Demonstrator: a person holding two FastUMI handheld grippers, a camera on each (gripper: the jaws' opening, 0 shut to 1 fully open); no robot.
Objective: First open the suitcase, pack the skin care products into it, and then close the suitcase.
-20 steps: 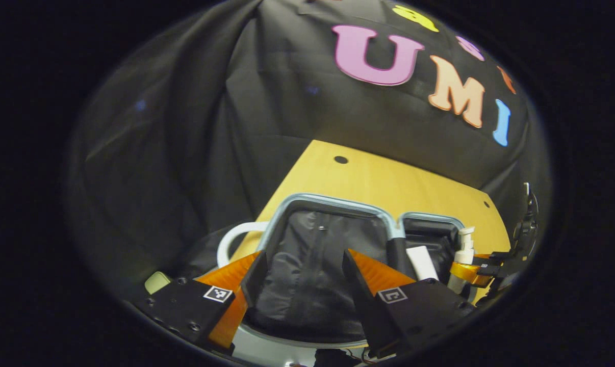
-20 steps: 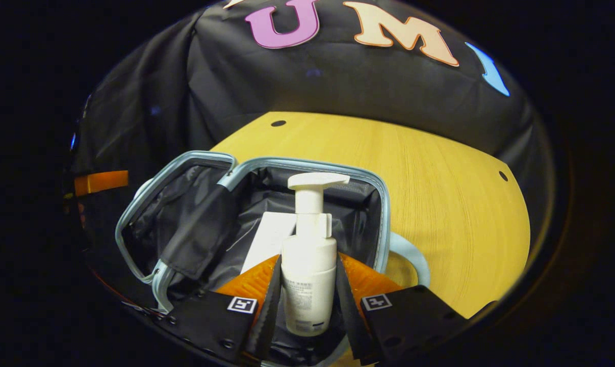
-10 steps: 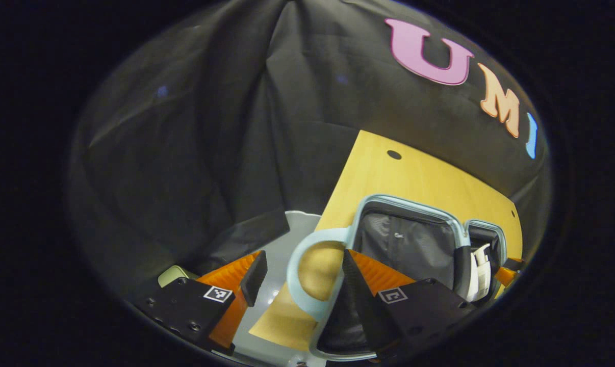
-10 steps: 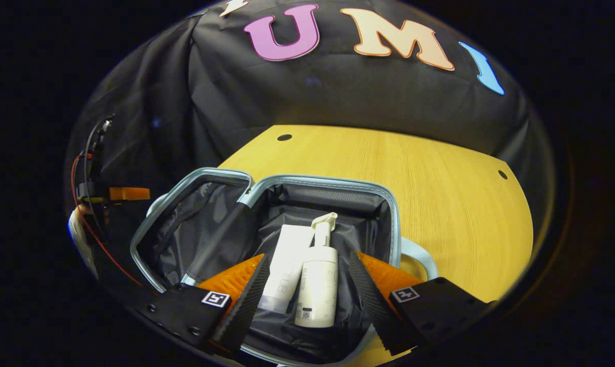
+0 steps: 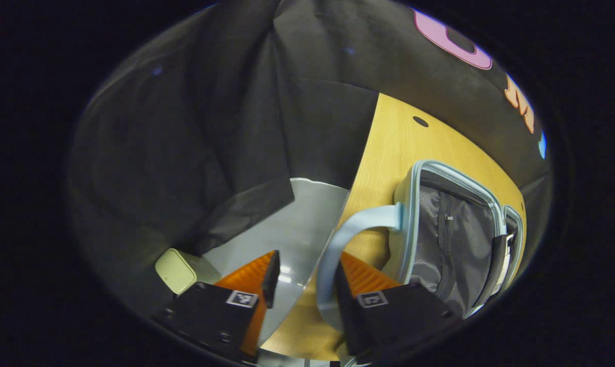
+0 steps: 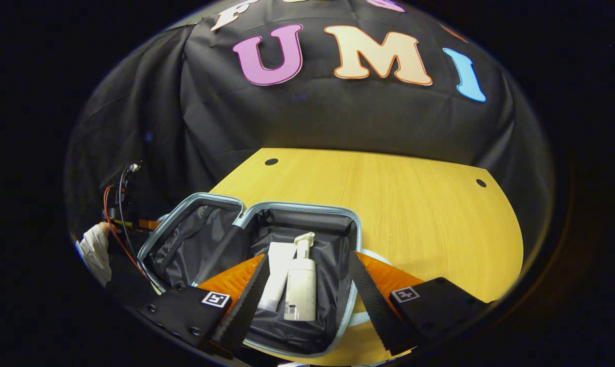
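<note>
At nine o'clock in the right gripper view, a gloved hand [image 6: 94,250] holds the left hand-held gripper [image 6: 126,216], with red and black wires running along it. Just to its right, one suitcase [image 6: 246,211] lies open on the wooden surface [image 6: 414,204], its two halves side by side and both lined in dark fabric. The half toward eight o'clock holds nothing I can make out. The half at six o'clock holds two skin care products: one white tube [image 6: 278,272] lying flat and one white pump bottle [image 6: 301,283] lying beside it, touching along their sides. The right hand-held gripper [image 6: 307,300] hovers above that half with its two fingers spread wide, pinching nothing. Two small dark holes mark the surface near its far edge.

In the left gripper view, one pale green box-like object [image 5: 177,267] sits at eight o'clock on the grey floor [image 5: 297,224]. The left hand-held gripper [image 5: 302,278] stands at six o'clock with its fingers apart; the suitcase's light blue handle [image 5: 348,239] loops between them, close against the right finger [image 5: 361,272], but the two fingers do not press on it. The open suitcase [image 5: 455,229] lies at four o'clock, its zipped mesh lining facing up.
</note>
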